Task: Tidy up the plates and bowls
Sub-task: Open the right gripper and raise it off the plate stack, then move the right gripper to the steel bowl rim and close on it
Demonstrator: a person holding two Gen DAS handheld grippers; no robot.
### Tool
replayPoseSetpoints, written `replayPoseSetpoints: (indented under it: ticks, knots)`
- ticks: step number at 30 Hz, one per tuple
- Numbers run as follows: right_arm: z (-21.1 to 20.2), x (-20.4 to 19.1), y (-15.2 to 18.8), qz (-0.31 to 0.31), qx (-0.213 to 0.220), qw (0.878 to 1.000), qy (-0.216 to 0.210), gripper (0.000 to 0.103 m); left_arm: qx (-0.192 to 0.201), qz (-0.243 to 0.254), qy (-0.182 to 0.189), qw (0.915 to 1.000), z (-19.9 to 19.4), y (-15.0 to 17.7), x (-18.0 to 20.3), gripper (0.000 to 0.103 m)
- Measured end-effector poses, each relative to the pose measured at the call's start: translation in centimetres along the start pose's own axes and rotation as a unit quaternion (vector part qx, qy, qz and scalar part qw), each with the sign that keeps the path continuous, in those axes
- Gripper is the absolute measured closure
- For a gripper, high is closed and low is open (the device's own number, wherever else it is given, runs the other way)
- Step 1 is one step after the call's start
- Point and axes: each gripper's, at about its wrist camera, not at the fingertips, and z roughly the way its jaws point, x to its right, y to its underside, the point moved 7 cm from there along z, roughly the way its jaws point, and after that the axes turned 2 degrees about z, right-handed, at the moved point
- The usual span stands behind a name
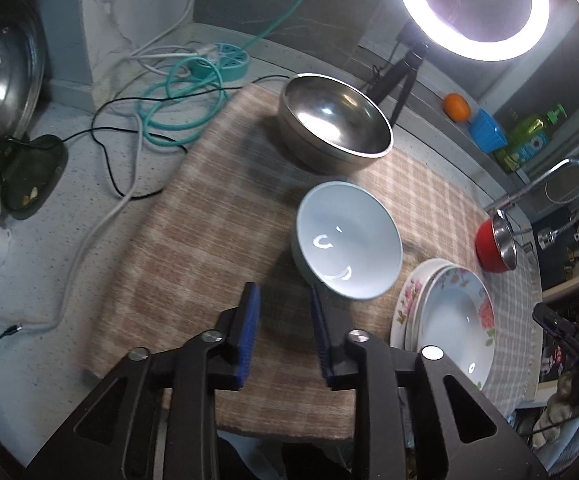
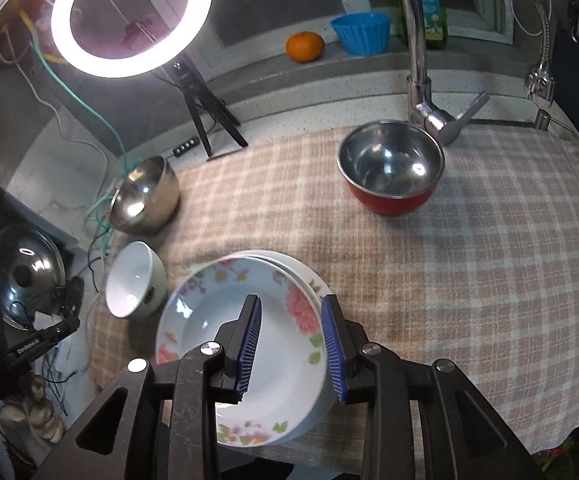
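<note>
My left gripper [image 1: 283,292] hangs open over the checked cloth [image 1: 209,240] with nothing between its blue pads. Just past its right finger stands a white bowl [image 1: 349,240], upright and apart from the pads. Farther back sits a large steel bowl [image 1: 335,120]. A small bowl, red outside and steel inside [image 1: 495,246], sits near the faucet. My right gripper [image 2: 292,302] is open above a stack of floral plates [image 2: 201,320]; its pads do not press on them. The right wrist view also shows the white bowl [image 2: 133,280], the steel bowl [image 2: 145,196] and the red bowl [image 2: 389,168].
A ring light [image 2: 129,12] on a tripod stands behind the cloth. The faucet [image 2: 417,60] rises at the back right, beside the red bowl. Loose cables [image 1: 177,96] and a pot lid [image 1: 5,80] lie left of the cloth. An orange [image 2: 305,46] and a blue cup [image 2: 361,32] sit on the sill.
</note>
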Motion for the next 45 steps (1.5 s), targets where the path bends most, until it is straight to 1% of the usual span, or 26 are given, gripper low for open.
replayPoseSetpoints:
  ticks: [7, 9, 11, 16, 19, 22, 24, 25, 26, 27, 28, 29, 31, 33, 34, 37, 39, 41, 45]
  knots:
    - [-0.6, -3.5, -1.8, -0.017, 0.019, 0.999, -0.024, 0.072, 0.025, 0.000, -0.007, 0.9997, -1.3, -2.8, -1.5, 0.070]
    - [-0.2, -4.8, -2.5, -0.025, 0.019, 0.999, -0.033, 0.066, 0.029, 0.001, -0.006, 0.9996, -1.5, -3.6, -1.8, 0.070]
    - [-0.1, -5.8, -3.0, -0.032, 0.020, 0.999, -0.039, 0.064, 0.033, 0.005, -0.009, 0.9994, -1.6, -4.2, -2.1, 0.070]
    - [0.9, -9.1, -4.6, -0.065, 0.024, 0.997, -0.043, 0.064, 0.033, 0.016, -0.014, 0.9992, -1.2, -5.9, -2.6, 0.069]
    - [1.8, -11.1, -5.6, -0.076, 0.021, 0.996, -0.050, 0.064, 0.027, 0.018, -0.008, 0.9994, -0.6, -6.8, -2.8, 0.069]
    - [2.9, -12.6, -6.4, -0.085, 0.018, 0.995, -0.055, 0.064, 0.026, 0.026, -0.011, 0.9993, -0.1, -7.5, -3.0, 0.069]
    - [3.8, -13.4, -6.7, -0.090, 0.013, 0.994, -0.054, 0.064, 0.033, 0.035, -0.007, 0.9988, 0.1, -8.1, -3.0, 0.069]
    - [4.3, -13.9, -6.9, -0.093, 0.010, 0.994, -0.055, 0.064, 0.042, 0.036, 0.003, 0.9985, 0.2, -8.4, -3.1, 0.069]
    - [4.8, -14.2, -7.0, -0.095, 0.008, 0.994, -0.056, 0.064, 0.053, 0.034, 0.019, 0.9979, 0.2, -8.7, -3.1, 0.069]
    - [5.2, -14.7, -7.1, -0.099, 0.005, 0.993, -0.057, 0.064, 0.063, 0.029, 0.027, 0.9972, 0.2, -9.0, -3.3, 0.061]
    - [5.7, -15.1, -7.1, -0.104, 0.003, 0.993, -0.055, 0.064, 0.070, 0.025, 0.029, 0.9968, 0.3, -9.3, -3.5, 0.057]
    - [6.3, -15.3, -7.3, -0.109, 0.002, 0.993, -0.052, 0.064, 0.070, 0.022, 0.028, 0.9969, 0.4, -9.6, -3.7, 0.056]
    - [7.1, -15.8, -7.3, -0.115, -0.002, 0.992, -0.048, 0.064, 0.051, 0.008, 0.028, 0.9983, 1.2, -10.0, -4.1, 0.056]
    - [8.1, -16.2, -7.4, -0.117, -0.007, 0.992, -0.047, 0.064, 0.033, -0.010, 0.042, 0.9985, 2.0, -10.5, -4.3, 0.057]
    - [8.5, -16.3, -7.5, -0.116, -0.009, 0.992, -0.046, 0.064, 0.029, -0.013, 0.040, 0.9987, 2.4, -10.7, -4.3, 0.059]
    - [10.0, -16.8, -7.9, -0.117, -0.014, 0.992, -0.044, 0.064, 0.025, -0.003, 0.032, 0.9992, 3.4, -11.2, -3.8, 0.063]
    - [10.8, -17.1, -8.3, -0.121, -0.015, 0.992, -0.039, 0.064, 0.017, 0.003, 0.037, 0.9992, 4.0, -11.6, -3.3, 0.069]
    - [11.6, -17.3, -8.6, -0.122, -0.015, 0.992, -0.037, 0.064, 0.019, 0.008, 0.034, 0.9992, 4.4, -12.3, -2.8, 0.073]
    - [13.4, -17.5, -9.9, -0.111, -0.019, 0.993, -0.039, 0.064, 0.007, 0.012, 0.042, 0.9990, 5.7, -13.6, -1.9, 0.080]
